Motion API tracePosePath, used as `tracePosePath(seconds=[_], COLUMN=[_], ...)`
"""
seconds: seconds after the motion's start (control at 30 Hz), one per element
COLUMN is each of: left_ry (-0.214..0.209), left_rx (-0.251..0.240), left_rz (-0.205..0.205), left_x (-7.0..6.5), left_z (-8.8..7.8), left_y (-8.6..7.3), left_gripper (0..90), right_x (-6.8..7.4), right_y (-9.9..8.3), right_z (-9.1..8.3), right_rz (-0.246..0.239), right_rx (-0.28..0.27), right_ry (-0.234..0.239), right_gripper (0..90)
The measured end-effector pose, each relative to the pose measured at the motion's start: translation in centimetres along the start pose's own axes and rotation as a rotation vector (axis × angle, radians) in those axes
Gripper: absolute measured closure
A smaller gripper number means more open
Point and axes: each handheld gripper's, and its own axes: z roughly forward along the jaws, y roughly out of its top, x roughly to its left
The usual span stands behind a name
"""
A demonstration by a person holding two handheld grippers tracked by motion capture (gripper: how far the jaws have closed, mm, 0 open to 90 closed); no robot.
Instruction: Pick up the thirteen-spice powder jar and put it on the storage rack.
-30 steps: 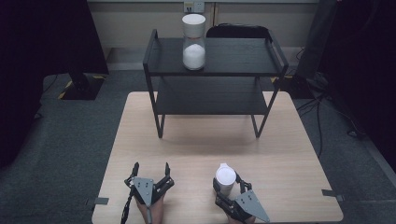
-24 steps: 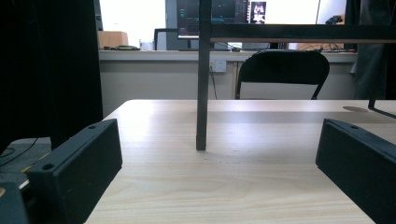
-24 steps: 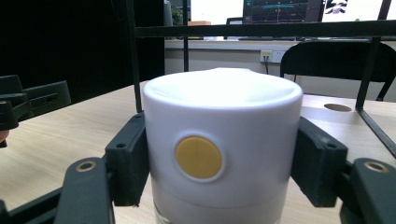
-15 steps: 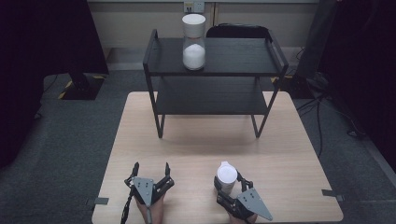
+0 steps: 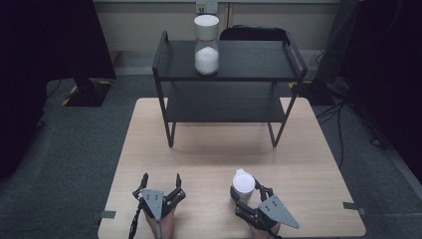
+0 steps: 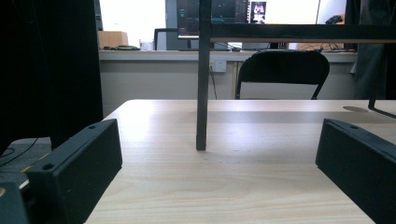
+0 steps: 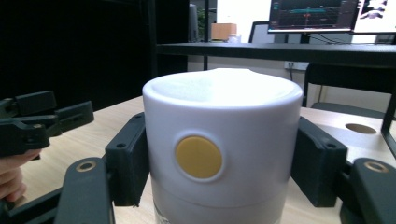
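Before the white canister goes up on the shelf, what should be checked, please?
1. Right gripper shut on the white-lidded canister, a pad on each side: ok.
2. Canister upright: ok.
3. Left gripper open, holding nothing, apart from the canister: ok.
4. Top shelf has free room beside the other canister: ok.
5. Table between canister and rack free: ok.
6. Lid tight: cannot tell.
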Motion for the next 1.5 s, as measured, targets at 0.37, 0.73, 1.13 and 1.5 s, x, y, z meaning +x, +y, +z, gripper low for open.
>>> tracePosePath(seconds=[0.37, 0.73, 1.13, 1.5], left_ry=[0.000, 0.000, 0.002, 0.002], left_rx=[0.000, 0.000, 0.000, 0.000], left_rz=[0.000, 0.000, 0.000, 0.000], left_x=[0.0, 0.0, 0.0, 0.0], left_z=[0.0, 0.0, 0.0, 0.0], left_y=[0.0, 0.0, 0.0, 0.0], left_gripper=[0.0, 0.0, 0.0, 0.0], right_x=[-3.3, -6.4, -9.6, -12.7], right_y=[3.0, 7.3, 12.1, 19.1], right_z=[0.6, 2.3, 4.8, 8.6], right_rz=[-0.009, -0.032, -0.031, -0.028], right_rx=[-0.006, -0.005, -0.011, -0.051], right_ry=[0.123, 0.204, 0.250, 0.258], right_gripper=[30.4, 30.4, 30.4, 30.5])
